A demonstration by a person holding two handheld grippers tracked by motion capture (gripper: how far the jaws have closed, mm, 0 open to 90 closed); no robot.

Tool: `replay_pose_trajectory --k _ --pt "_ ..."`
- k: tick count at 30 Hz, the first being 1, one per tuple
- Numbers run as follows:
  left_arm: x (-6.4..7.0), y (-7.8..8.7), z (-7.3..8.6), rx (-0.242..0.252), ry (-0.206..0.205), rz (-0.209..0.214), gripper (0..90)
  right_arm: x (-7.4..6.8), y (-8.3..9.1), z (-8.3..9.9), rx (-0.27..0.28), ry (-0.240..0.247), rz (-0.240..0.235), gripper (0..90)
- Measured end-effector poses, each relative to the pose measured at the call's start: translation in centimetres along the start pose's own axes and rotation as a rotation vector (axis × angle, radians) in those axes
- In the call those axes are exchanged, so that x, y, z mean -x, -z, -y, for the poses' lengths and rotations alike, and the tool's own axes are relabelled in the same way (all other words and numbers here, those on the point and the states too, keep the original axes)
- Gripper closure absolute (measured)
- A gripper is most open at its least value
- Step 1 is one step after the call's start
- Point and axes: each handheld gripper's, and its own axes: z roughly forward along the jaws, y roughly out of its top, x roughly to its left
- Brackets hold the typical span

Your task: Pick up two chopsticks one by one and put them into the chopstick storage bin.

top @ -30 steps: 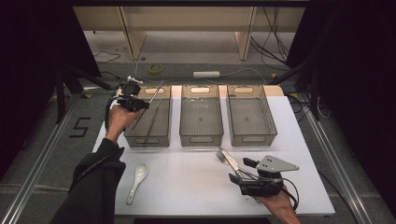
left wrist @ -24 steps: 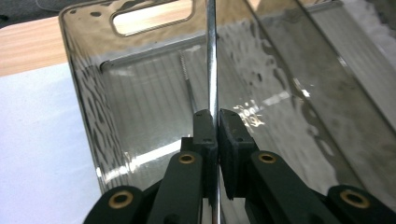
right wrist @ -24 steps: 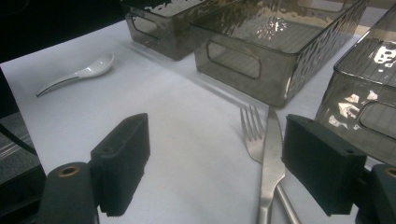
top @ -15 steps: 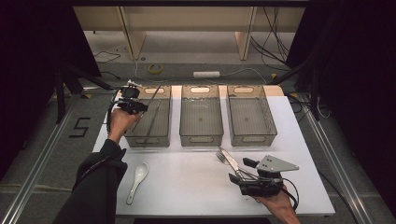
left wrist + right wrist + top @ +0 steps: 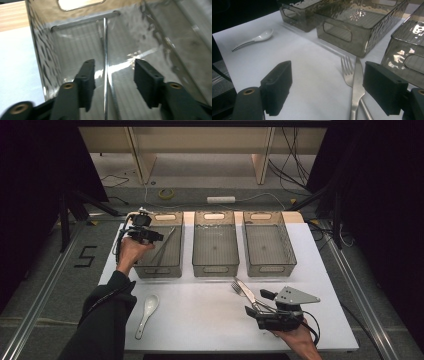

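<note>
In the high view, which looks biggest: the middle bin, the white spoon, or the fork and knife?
1. Middle bin, clearly largest.
2. White spoon and the knife: look about alike, unsure.
3. Fork, partly hidden by the right tongs.

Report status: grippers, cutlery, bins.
Left gripper open over left bin, chopsticks inside. Right gripper open at fork and knife. Spoon untouched.

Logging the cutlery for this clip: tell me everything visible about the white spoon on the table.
The white spoon is a glossy soup spoon, ceramic by its look, with a deep rounded bowl and a short handle that curves and narrows toward its end. It lies bowl-up on the white table, near the front left, bowl toward the bins and handle toward the person's edge. It sits apart from the left bin and well left of the fork and knife. Nothing touches it but the table; the right gripper view shows it too.
</note>
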Motion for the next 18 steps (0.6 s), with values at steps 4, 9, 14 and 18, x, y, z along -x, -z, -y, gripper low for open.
replay_pose_trajectory --k 4,9,14,18 --pt "0.3 1.0 0.1 0.012 0.014 0.033 41.2 0.0 0.0 0.0 0.000 -0.001 0.001 24.4" --pt "1.0 2.7 0.9 0.015 -0.004 0.076 30.6 0.0 0.0 0.0 0.002 -0.001 0.001 24.3" --pt "1.5 4.2 1.9 0.025 -0.016 0.111 25.5 0.0 0.0 0.0 -0.001 -0.001 0.002 24.3" --pt "2.0 5.0 2.7 0.024 -0.043 0.108 24.9 0.0 0.0 0.0 0.000 -0.003 0.004 24.3"
